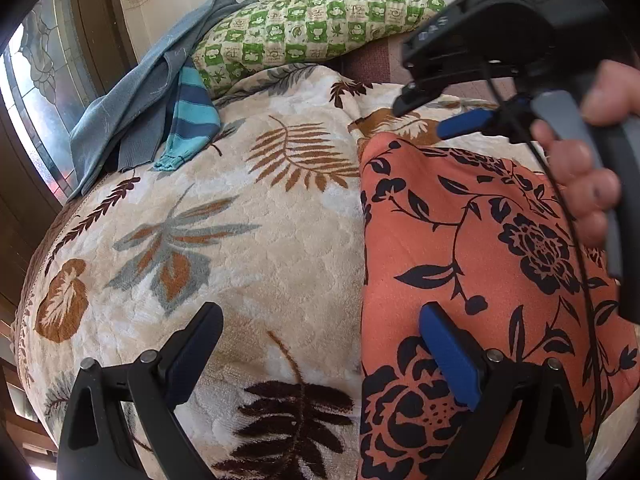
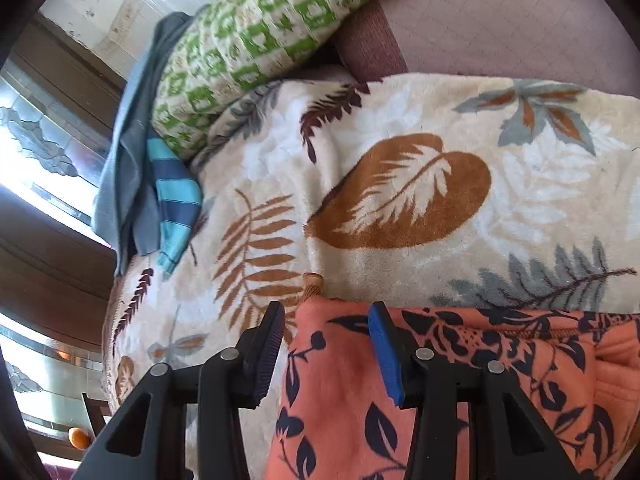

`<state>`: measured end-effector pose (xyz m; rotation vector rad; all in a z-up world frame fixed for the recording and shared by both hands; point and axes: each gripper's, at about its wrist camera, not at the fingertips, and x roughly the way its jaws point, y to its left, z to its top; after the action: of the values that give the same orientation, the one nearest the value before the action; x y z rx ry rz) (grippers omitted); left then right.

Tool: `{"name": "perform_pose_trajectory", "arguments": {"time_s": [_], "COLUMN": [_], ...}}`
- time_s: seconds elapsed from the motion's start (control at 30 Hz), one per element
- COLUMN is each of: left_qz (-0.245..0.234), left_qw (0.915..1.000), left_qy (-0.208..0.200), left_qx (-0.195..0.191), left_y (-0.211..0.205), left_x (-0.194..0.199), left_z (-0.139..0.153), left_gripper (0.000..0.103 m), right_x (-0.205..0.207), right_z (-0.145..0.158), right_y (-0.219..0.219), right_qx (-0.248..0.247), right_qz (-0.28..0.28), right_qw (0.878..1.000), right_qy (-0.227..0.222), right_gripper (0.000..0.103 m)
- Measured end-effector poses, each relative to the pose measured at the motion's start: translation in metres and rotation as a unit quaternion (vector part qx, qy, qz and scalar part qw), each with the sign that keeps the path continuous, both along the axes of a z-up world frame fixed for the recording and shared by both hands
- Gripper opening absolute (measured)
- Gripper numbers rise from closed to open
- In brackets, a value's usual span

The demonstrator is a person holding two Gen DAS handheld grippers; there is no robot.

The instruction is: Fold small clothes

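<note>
Left gripper: spread, hovering empty over orange garment's left edge. Right gripper: parted, straddling its top corner, likely lining up a fold.

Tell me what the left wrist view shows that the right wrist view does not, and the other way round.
Only the left wrist view shows the right hand-held gripper from outside, with the person's hand on its handle, and the left hand-held gripper, jaws open.

Only the right wrist view shows the orange garment's gathered waistband, a large brown leaf on the blanket, and a small orange ball low at the left.

Both show the orange floral garment, the leaf-print blanket, the green checked pillow and the blue clothes pile.
</note>
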<state>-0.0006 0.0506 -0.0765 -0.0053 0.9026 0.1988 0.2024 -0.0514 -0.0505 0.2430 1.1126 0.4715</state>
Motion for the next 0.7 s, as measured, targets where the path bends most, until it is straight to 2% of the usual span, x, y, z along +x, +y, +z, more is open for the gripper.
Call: {"name": "perform_pose_trajectory", "arguments": {"time_s": [0.07,0.17,0.27,0.4,0.53,0.7], "left_qz": [0.003,0.009,0.011,0.0,-0.003,-0.013], "left_qw": [0.9998,0.9995,0.999,0.9977,0.9979,0.996], "left_qy": [-0.009,-0.009,-0.008,-0.009,-0.009,-0.019], "left_qx": [0.016,0.029,0.042,0.067,0.064,0.087], "left_y": [-0.001,0.0,-0.003,-0.011,-0.012,-0.019], "left_x": [-0.002,-0.003,-0.004,-0.01,-0.016,-0.024], "left_z": [0.003,0.002,0.0,-0.002,-0.004,-0.002], "left_gripper": [0.099,0.098,0.099,0.099,0.099,0.099], "right_x": [-0.018,-0.046,-0.077,-0.117,-0.163,-0.196], "right_z": [0.012,0.015,0.005,-0.023,-0.024,-0.018], "right_y": [-0.013,-0.042,-0.072,-0.102,-0.112,-0.12], "right_qx": [-0.02,-0.037,-0.047,-0.069,-0.079,-0.078], "right_qz": [0.004,-0.001,-0.014,-0.027,-0.013,-0.019], "right_qw": [1.0,0.999,0.999,0.996,0.997,0.995], "right_qy": [-0.011,-0.001,0.018,0.05,-0.02,-0.063], "right_gripper": [0.047,0.047,0.047,0.048,0.048,0.048]}}
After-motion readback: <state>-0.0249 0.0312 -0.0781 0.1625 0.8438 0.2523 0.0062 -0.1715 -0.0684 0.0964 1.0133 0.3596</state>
